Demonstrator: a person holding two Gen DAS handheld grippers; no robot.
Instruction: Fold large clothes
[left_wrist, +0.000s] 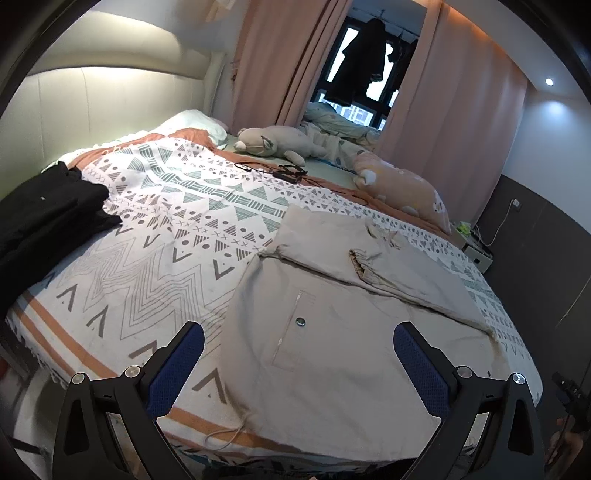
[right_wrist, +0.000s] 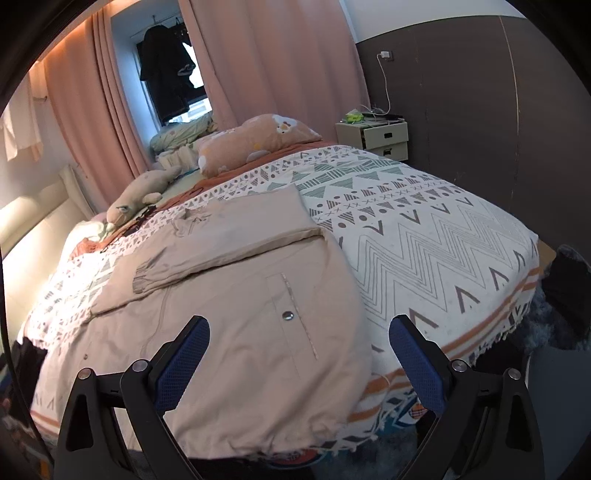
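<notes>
Beige jacket lies flat on the bed, sleeve folded across for folding, while both grippers' fingers gape wide, empty.

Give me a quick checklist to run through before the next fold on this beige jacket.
1. Left tool open and holding nothing: ok.
2. Right tool open and holding nothing: ok.
3. Beige jacket lying flat on the patterned bedspread: ok.
4. Sleeve already folded across the body: ok.
5. Hem fully on the bed: not ok, it hangs over the near edge.
6. Black clothes apart from the jacket: ok.
</notes>
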